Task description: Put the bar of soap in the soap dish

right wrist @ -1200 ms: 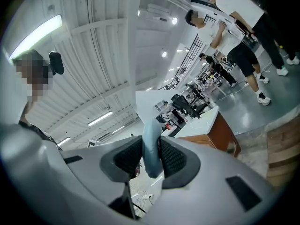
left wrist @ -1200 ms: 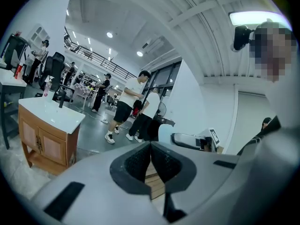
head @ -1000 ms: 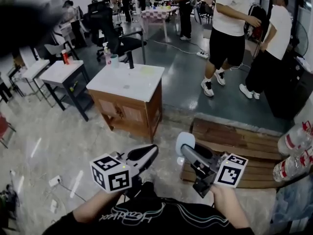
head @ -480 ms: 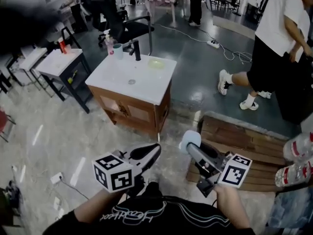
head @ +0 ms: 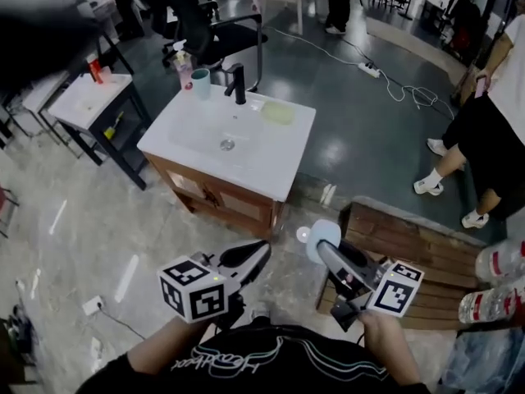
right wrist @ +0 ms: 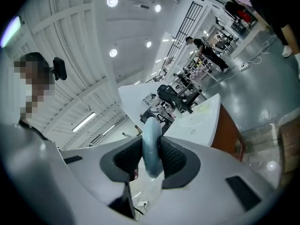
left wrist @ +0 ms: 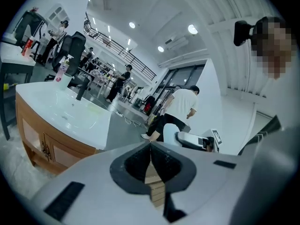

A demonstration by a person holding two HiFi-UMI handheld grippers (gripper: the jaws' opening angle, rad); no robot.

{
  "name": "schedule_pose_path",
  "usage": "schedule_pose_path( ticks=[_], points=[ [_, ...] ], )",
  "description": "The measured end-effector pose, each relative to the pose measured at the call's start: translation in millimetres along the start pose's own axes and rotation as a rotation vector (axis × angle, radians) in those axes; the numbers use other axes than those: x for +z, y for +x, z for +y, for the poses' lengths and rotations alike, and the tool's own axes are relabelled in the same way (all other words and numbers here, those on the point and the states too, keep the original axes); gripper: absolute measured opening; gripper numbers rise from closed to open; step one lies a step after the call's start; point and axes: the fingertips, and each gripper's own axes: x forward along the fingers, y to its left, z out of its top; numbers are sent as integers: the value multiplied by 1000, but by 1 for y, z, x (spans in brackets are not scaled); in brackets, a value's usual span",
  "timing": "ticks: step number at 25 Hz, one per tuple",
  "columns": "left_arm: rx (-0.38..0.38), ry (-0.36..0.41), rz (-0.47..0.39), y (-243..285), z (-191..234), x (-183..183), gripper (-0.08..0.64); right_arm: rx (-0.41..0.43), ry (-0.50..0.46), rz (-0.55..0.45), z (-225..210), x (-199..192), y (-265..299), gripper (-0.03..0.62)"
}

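Observation:
A pale blue bar of soap (head: 321,237) stands on edge between the pads of my right gripper (head: 326,251), which is shut on it; the right gripper view shows the bar (right wrist: 151,144) pinched upright. My left gripper (head: 253,253) is held beside it, shut and empty, its jaws meeting at the tip (left wrist: 150,154). Ahead stands a wooden vanity with a white sink top (head: 197,150). A yellow-green soap dish (head: 278,112) sits at its far right corner, next to a black faucet (head: 239,84). Both grippers hang well short of the vanity, over the floor.
A teal cup (head: 201,83) and a pink pump bottle (head: 183,69) stand at the sink's back left. A small white side table (head: 78,101) is to the left. A wooden pallet (head: 414,249) and water bottles (head: 495,273) lie right. A person (head: 492,138) stands at the right edge.
The vanity has come nearer and lower in the head view, and the people have slid off to the right. Both grippers keep their pose, the soap still in the right one.

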Motion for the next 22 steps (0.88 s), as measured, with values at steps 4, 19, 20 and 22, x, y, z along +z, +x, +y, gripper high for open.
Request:
schedule_pose_path(
  ticks=[4, 19, 20, 22],
  points=[
    [-13, 12, 1, 12, 28, 25, 23, 2, -5, -7, -12, 16, 30, 130],
    [13, 21, 1, 65, 74, 75, 23, 0, 3, -5, -71, 68, 70, 130],
    [21, 18, -1, 72, 79, 80, 23, 3, 4, 2, -78, 74, 74, 130],
    [34, 13, -5, 84, 88, 91, 23, 7, 4, 16, -91, 87, 84, 130]
  ],
)
